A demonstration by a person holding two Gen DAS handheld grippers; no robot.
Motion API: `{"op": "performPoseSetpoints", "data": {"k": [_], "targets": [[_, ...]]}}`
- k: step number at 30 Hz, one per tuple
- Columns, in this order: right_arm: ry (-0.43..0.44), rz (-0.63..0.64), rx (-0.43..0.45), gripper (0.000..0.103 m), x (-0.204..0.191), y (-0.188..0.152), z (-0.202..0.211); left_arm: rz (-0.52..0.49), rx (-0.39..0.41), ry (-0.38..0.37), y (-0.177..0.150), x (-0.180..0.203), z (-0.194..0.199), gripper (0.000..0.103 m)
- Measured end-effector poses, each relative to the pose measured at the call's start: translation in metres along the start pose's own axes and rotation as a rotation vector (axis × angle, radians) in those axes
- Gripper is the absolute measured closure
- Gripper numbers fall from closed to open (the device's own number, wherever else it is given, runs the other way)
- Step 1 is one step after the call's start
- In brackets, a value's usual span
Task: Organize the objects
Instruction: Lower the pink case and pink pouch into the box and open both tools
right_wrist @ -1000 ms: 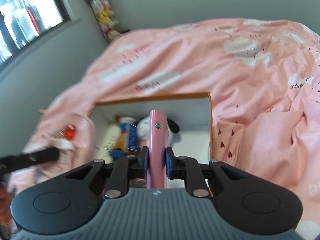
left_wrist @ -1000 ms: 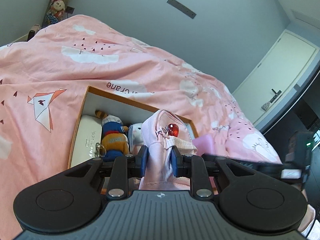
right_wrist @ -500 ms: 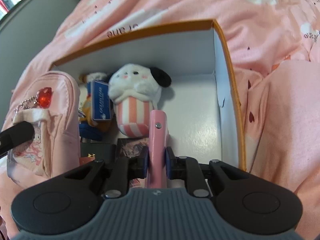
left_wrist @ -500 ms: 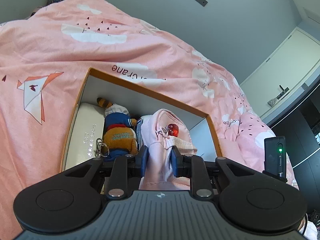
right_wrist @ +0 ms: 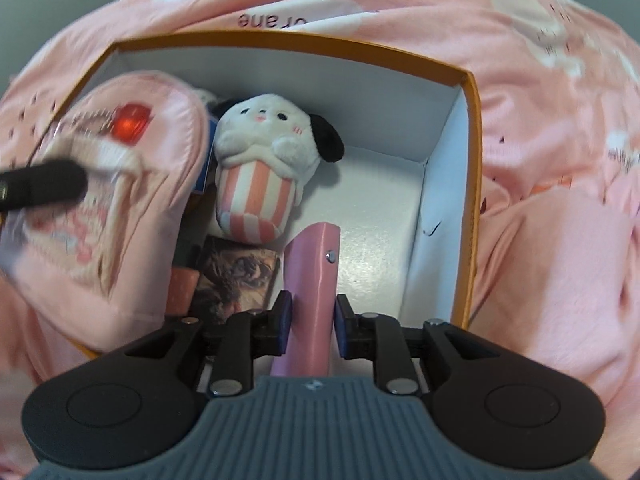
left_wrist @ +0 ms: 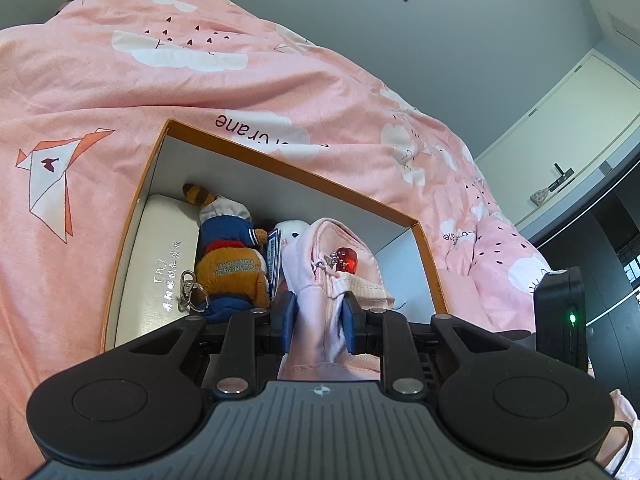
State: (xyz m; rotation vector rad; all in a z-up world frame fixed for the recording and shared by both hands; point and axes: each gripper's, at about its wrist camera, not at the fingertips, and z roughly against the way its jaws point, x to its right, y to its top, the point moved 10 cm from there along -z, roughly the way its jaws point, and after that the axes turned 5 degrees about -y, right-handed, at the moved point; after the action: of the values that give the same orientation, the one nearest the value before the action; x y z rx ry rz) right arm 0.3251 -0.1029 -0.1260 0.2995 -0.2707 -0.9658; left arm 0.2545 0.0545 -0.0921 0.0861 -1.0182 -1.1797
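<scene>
Your left gripper (left_wrist: pixel 318 324) is clamped tight on the pink pouch (left_wrist: pixel 320 280), pads pinching the cloth low down, with the rest of the bag rising ahead of the jaws over the orange-rimmed box (left_wrist: pixel 280 168). It's soft fabric, probably light, and it will sag and fold wherever you let it, so that pinch near the seam looks like the sensible hold; the red charm (left_wrist: pixel 347 261) dangling at the zip could snag on the box edge.

Over on your right gripper (right_wrist: pixel 309 322), the jaws have just been easing apart, and the pink case (right_wrist: pixel 314 280) stands between them, tilted, with a sliver of gap showing at each pad, so you're no longer really squeezing it. It looks rigid and smooth, likely slippery, with a small rivet on its side. Its far end points down at the bare white floor of the box, just ahead of the jaws. The white plush dog (right_wrist: pixel 264 160) in its striped cup lies beyond, left of the jaw line.
</scene>
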Motion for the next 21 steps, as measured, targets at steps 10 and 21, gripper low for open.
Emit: {"op": "performPoseSetpoints", "data": {"k": [10,21], "targets": [[-0.071,0.065,0.055,0.067,0.019,0.005,0.022,0.008,-0.017,-0.014,-0.002,0.005,-0.007,0.076],[-0.103,-0.046,0.344,0.067,0.051,0.012,0.078,0.089,-0.042,-0.034,-0.024,0.027,-0.051,0.076]]}}
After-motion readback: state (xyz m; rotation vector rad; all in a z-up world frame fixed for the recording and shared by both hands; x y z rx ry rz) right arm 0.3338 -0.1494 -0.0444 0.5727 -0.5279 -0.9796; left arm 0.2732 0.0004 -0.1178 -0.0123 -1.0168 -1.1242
